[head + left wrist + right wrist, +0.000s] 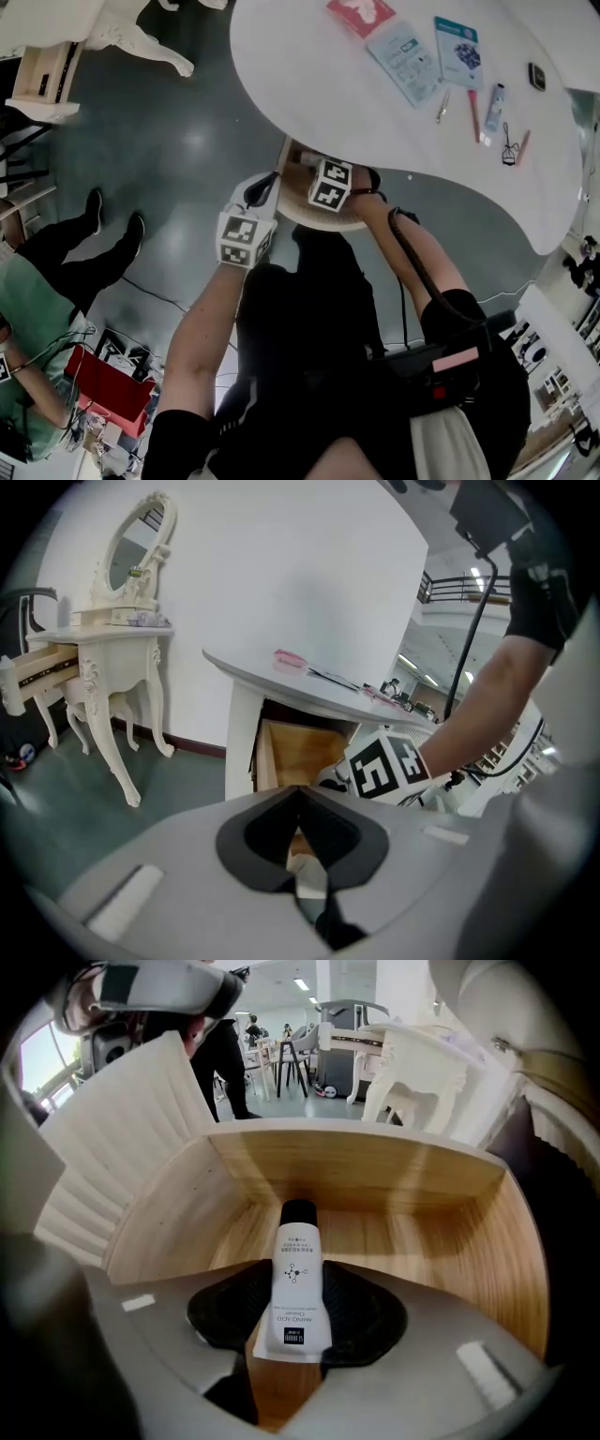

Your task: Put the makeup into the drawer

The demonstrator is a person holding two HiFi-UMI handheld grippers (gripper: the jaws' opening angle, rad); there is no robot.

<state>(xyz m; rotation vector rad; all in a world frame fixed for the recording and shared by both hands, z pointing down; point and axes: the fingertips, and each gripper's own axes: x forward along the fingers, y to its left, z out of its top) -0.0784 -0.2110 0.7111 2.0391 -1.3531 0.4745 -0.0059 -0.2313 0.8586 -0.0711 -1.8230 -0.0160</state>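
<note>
A white makeup tube (297, 1279) with a black cap hangs cap-first over the wooden drawer (375, 1177). My right gripper (291, 1340) is shut on its flat crimped end. In the head view the drawer (298, 174) stands pulled out from under the white table (319, 103). The right gripper's marker cube (330, 185) sits over it, hiding the jaws and the tube. My left gripper (261, 193) hovers just left of the drawer. In its own view the left gripper (306, 860) has its jaws drawn together with nothing seen between them, facing the open drawer (302, 754).
On the tabletop lie a red packet (361, 13), two blue-printed sachets (409, 51), a small tube (494, 95), pencils and an eyelash curler (507, 146). A cream dressing table (112, 658) stands to the left. A seated person (42, 281) is at the left edge.
</note>
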